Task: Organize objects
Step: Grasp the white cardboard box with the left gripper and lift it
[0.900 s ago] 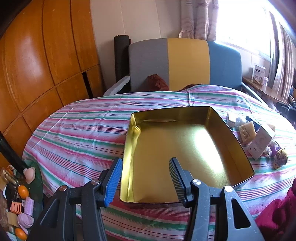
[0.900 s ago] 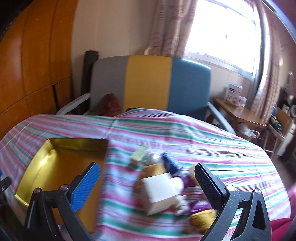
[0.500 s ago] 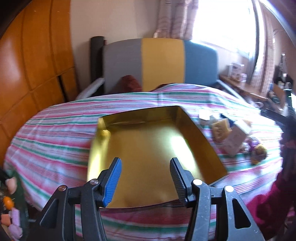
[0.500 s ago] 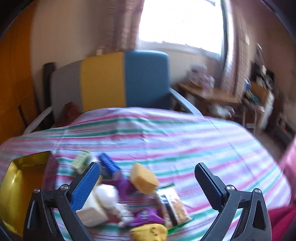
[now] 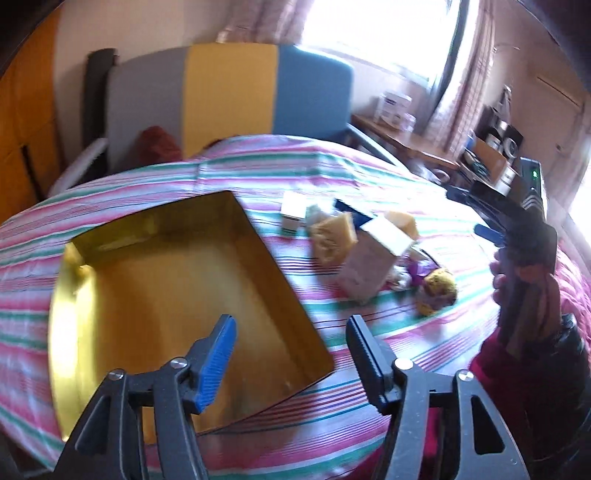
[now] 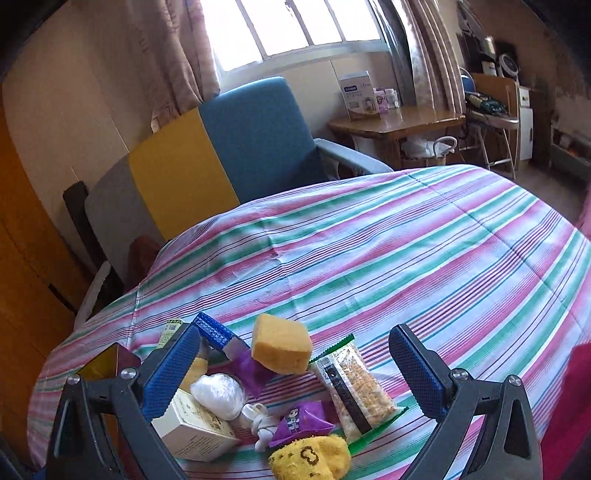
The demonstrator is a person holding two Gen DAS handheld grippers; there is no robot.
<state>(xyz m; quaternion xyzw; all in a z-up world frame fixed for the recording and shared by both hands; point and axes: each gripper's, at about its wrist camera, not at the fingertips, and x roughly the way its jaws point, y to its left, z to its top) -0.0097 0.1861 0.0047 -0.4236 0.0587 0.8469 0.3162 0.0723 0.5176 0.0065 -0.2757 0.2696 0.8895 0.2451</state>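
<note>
gold tin (image 5: 177, 295) empty; left hand-held gripper (image 5: 291, 354) and right hand-held gripper (image 6: 291, 373) both agape.

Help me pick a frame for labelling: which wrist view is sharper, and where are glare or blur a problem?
Right wrist view: sharp; the yellow sponge block and clear snack packet read cleanly, though the bright window blows out. Left wrist view: motion-smeared; the gold metal tin and white carton are soft, with window glare at upper right.
</note>
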